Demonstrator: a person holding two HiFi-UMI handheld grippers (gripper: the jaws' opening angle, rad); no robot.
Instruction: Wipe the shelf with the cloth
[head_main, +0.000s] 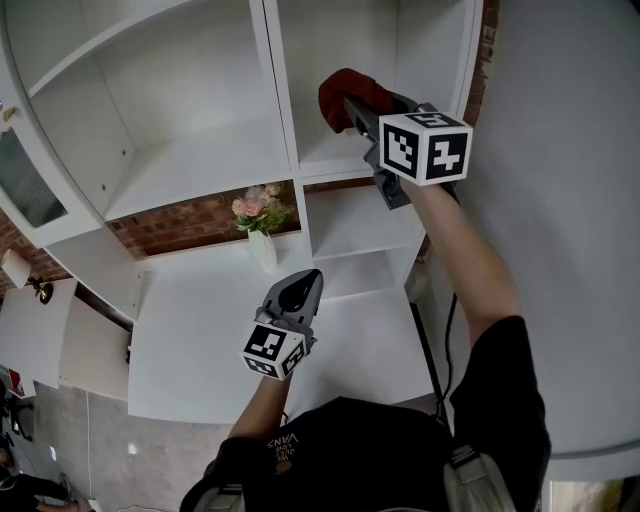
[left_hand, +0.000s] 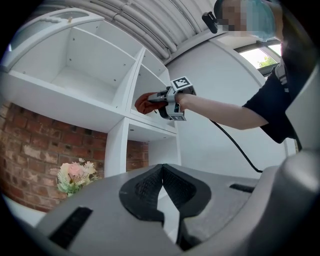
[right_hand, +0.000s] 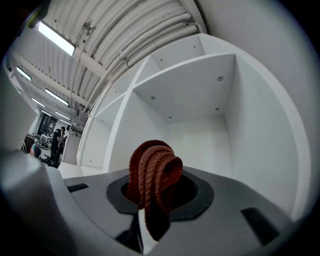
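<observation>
Right tongs (right_hand: 150, 207) clenched on red cloth (right_hand: 152, 170) inside upper shelf compartment (right_hand: 200, 95); left tongs (left_hand: 162, 172) clenched, empty.

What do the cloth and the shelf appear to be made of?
Cloth: rust-red knitted or coarsely woven textile, matte; thick ribbed cords show in its folds. Shelf: white board with a smooth, faintly satin surface, likely painted or laminated wood-based panel; flat edges and small drilled holes suggest this, core not visible.

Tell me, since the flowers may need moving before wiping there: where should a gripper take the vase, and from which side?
Take the white vase by its narrow body, below the flowers, probably from the open front: it stands upright with brick wall behind and a shelf panel beside it.
</observation>
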